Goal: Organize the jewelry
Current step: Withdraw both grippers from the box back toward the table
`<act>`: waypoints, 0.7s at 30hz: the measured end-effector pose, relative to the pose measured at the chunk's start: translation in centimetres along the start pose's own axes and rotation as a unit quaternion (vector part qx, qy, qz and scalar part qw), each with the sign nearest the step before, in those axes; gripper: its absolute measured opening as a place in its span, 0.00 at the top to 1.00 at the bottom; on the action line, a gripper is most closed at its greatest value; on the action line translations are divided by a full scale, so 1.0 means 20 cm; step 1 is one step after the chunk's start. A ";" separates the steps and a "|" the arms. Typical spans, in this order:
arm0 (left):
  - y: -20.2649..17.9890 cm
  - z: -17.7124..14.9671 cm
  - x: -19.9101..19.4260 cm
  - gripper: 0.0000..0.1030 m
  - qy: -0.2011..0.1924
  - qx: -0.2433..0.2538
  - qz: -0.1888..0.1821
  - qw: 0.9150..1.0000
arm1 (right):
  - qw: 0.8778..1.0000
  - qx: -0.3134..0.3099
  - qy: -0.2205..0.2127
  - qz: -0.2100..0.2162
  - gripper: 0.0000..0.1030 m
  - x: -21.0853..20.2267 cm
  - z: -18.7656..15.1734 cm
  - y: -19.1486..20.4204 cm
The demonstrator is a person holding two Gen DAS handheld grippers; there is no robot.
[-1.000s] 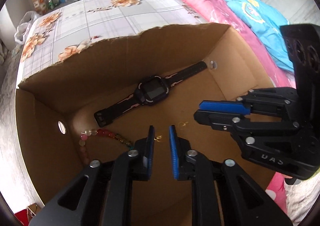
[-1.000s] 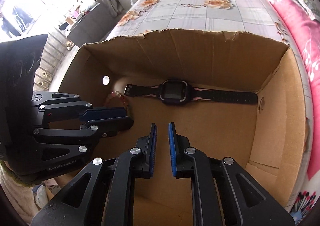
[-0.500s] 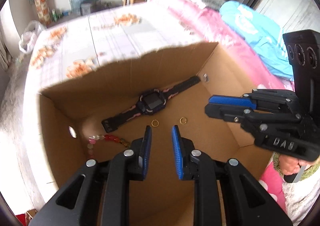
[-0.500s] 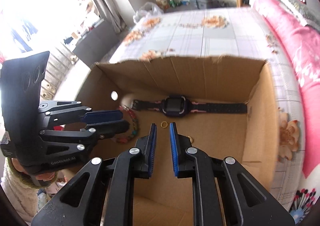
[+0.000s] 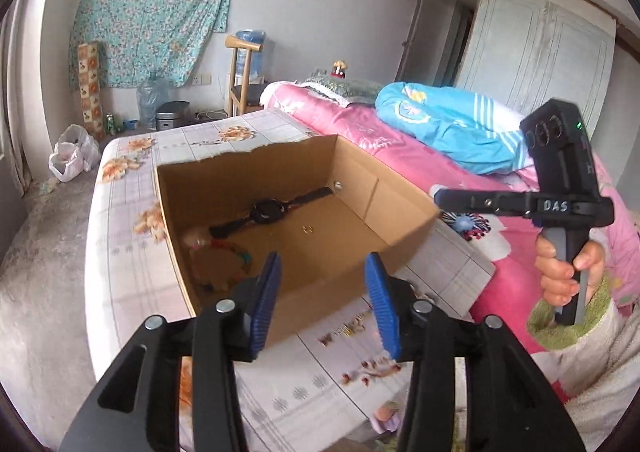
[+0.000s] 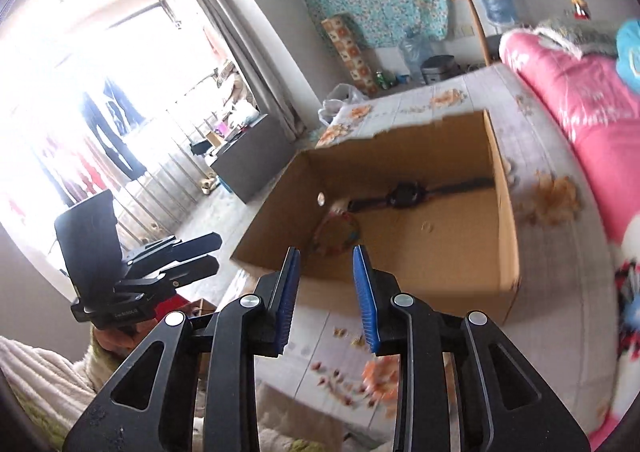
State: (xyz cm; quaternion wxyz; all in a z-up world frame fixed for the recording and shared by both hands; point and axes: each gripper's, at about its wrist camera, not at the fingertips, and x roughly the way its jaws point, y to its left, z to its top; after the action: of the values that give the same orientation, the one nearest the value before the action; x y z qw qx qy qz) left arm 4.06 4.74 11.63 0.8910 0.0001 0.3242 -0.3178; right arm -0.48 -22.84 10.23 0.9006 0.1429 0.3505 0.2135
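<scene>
An open cardboard box [image 5: 400, 207] [image 6: 500, 191] stands on the flower-patterned table. On its floor lie a black watch [image 5: 268, 209] [image 6: 404, 193], a coloured bead bracelet [image 5: 224, 256] [image 6: 336, 232] and a small gold ring [image 5: 307, 228] [image 6: 428, 226]. My left gripper [image 5: 324, 292] [image 6: 218, 252] hangs above and short of the box's near wall. Its jaws are opening and hold nothing. My right gripper [image 6: 326, 284] [image 5: 438, 195] is also outside the box, off its right side. Its jaws are opening too, with nothing between the blue pads.
A bed with a pink quilt [image 5: 360, 123] and a blue blanket [image 5: 448, 127] runs along the table's right side. At the far wall stand a wooden chair [image 5: 240, 79], water bottles and a bin. A white bag [image 5: 72, 157] lies on the floor. A hand [image 5: 568, 268] holds the right gripper.
Both grippers have drawn back and up out of the box, so the whole box and room now show. Both pairs of jaws stand wider apart than before.
</scene>
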 end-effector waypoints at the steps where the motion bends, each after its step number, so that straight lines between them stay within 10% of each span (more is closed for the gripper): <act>1: 0.00 -0.05 0.01 0.55 0.003 -0.011 -0.008 1.000 | 1.000 0.008 0.003 0.001 0.73 0.01 -0.05 0.00; 10: -0.01 -0.40 0.30 0.55 0.074 -0.066 0.046 0.994 | 0.993 0.069 0.098 0.001 0.74 0.37 -0.42 -0.03; 21: -0.08 -0.45 0.42 0.55 0.087 -0.020 0.082 0.993 | 0.987 0.084 0.127 -0.043 0.78 0.56 -0.44 -0.07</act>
State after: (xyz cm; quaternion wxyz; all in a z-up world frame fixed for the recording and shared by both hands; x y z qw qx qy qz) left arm 2.89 0.56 0.08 0.8826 0.0364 0.4054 -0.2355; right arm 1.30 -17.77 -2.97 0.8422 0.1745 0.4841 0.1609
